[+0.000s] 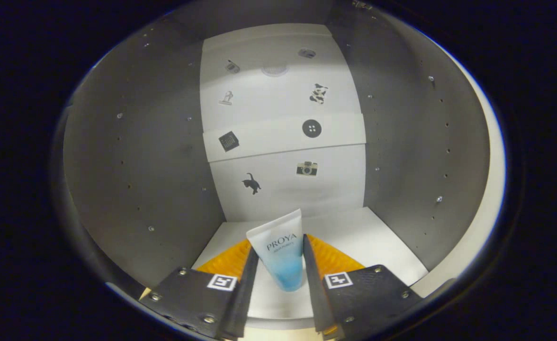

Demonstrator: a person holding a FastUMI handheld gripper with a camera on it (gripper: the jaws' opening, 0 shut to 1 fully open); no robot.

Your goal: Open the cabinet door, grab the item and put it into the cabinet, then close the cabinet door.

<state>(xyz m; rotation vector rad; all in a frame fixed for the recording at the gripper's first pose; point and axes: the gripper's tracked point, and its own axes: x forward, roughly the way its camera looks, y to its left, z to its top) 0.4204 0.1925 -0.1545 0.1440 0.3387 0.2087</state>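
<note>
The tube's (281, 255) sides sit hidden behind the hand-held gripper's (280, 258) fingers; contact cannot be told.

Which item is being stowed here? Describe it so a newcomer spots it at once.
Look into the grey-walled cabinet with picture stickers on its white back panel. Above its white floor, between the gripper fingers, stands a white squeeze tube fading to blue. It is the only loose object there, pinched on both sides.

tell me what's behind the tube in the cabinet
Behind the tube, held between the fingers of the gripper, the white back wall carries cat and camera stickers. The tube hides the shelf floor directly behind it.
</note>
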